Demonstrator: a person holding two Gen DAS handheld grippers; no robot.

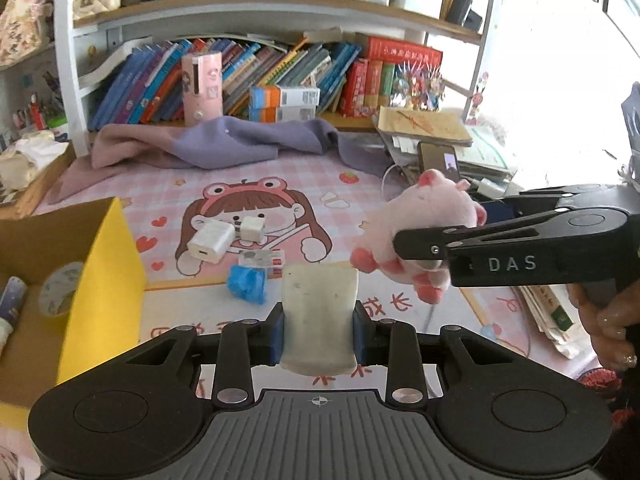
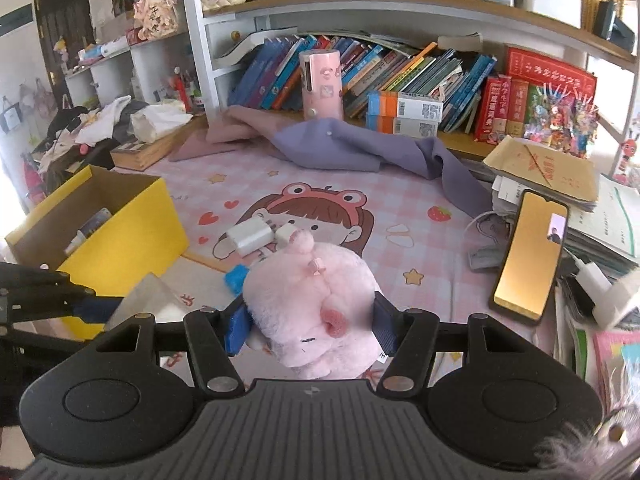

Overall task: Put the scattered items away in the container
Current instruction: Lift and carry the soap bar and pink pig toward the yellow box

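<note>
Where the pink checked cartoon-print mat (image 1: 248, 184) covers the surface, at far left stands an open yellow cardboard box (image 1: 105, 264), already holding a roll of patterned tape (image 1: 60, 288) and a purple-capped tube (image 1: 12, 300). Just right of the box, loose on the mat: a large white charger block (image 1: 210, 242) touching a small white cube adapter (image 1: 252, 229), a small clear-and-red packet (image 1: 262, 259) below them, and a crumpled blue wad (image 1: 247, 283) nearest the camera. In the middle, the left gripper (image 1: 319, 330), jaws pinching a pale translucent rubbery block (image 1: 319, 316) on both sides and holding it upright above the mat. Further right, the right gripper (image 2: 312, 326), seen side-on in the left view, jaws pressed into a fluffy pink plush animal with darker pink feet (image 2: 316, 312), lifted off the mat. Behind, a lilac cloth (image 2: 360, 148) crumpled before the bookshelf (image 2: 400, 4). At far right, a lit smartphone (image 2: 530, 258) leaning on stacked papers (image 2: 608, 220), with a white plug (image 2: 596, 280) beside it.
</note>
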